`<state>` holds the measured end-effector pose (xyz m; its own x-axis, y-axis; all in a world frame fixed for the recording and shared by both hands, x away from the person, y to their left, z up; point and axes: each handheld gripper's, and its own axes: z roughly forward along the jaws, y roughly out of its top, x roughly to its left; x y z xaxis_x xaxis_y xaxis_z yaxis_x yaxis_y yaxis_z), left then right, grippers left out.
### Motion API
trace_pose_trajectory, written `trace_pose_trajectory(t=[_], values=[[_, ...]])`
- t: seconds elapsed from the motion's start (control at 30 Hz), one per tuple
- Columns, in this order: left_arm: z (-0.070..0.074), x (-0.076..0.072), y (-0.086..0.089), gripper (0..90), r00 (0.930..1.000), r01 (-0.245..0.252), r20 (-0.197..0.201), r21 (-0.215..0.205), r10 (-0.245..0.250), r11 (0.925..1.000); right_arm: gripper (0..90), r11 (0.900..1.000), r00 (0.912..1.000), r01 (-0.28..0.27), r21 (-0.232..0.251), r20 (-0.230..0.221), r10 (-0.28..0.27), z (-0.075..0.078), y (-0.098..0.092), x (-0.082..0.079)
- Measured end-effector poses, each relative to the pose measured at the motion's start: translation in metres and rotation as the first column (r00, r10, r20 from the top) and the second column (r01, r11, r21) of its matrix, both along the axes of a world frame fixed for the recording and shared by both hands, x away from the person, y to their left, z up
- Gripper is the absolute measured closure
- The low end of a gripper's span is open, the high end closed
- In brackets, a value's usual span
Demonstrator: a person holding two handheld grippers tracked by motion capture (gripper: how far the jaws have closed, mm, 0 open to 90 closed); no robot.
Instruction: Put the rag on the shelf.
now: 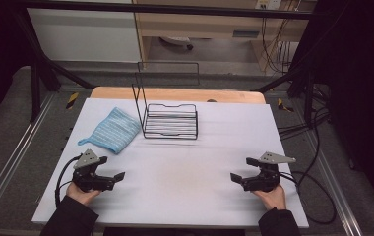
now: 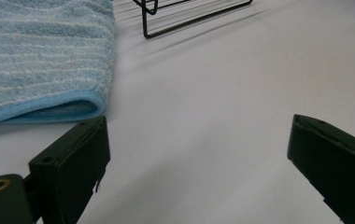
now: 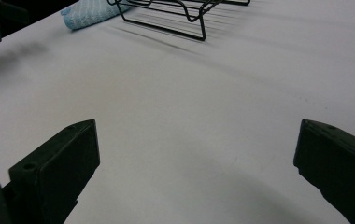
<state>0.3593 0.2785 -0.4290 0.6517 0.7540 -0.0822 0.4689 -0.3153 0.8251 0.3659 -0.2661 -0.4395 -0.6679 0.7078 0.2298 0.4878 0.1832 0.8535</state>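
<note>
Both sets of jaws released, nothing between them. Left gripper (image 1: 107,172) and right gripper (image 1: 244,170) held low over the counter (image 1: 185,167), pointing inward. Blue cloth (image 1: 112,130) lies just beyond the left gripper, beside a wire rack (image 1: 170,121).

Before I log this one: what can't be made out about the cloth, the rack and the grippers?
- Blue cloth: left gripper view, cut off by the top and left edges.
- Wire rack: right gripper view, top edge cuts off its far part.
- Left gripper and right gripper: high view, too small to judge table contact.
</note>
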Motion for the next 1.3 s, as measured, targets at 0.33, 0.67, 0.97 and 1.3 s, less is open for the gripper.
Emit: trace_pose_trajectory(t=[0.33, 0.67, 0.97, 1.3], values=[[0.003, 0.000, -0.003, 5.9, 1.0000, 0.004, 0.002, 0.006, -0.004, 1.0000, 0.8, 1.000, 1.0000, 0.000, -0.007, -0.008, 0.000, 0.000, 0.000, -0.001], [0.005, 0.001, -0.002, 5.9, 1.0000, 0.001, 0.003, 0.008, -0.001, 1.0000, 0.8, 1.000, 1.0000, 0.001, -0.008, -0.004, -0.001, 0.000, 0.000, 0.000], [0.012, 0.007, -0.003, 5.9, 0.9999, -0.010, 0.006, 0.017, 0.010, 0.9998, 0.8, 1.000, 1.0000, 0.001, -0.021, -0.006, -0.001, -0.001, 0.001, 0.000], [0.024, 0.019, -0.002, 5.9, 0.9997, -0.023, 0.003, 0.048, 0.023, 0.9986, 0.8, 1.000, 1.0000, 0.004, -0.024, -0.007, -0.004, -0.001, 0.001, 0.000]])
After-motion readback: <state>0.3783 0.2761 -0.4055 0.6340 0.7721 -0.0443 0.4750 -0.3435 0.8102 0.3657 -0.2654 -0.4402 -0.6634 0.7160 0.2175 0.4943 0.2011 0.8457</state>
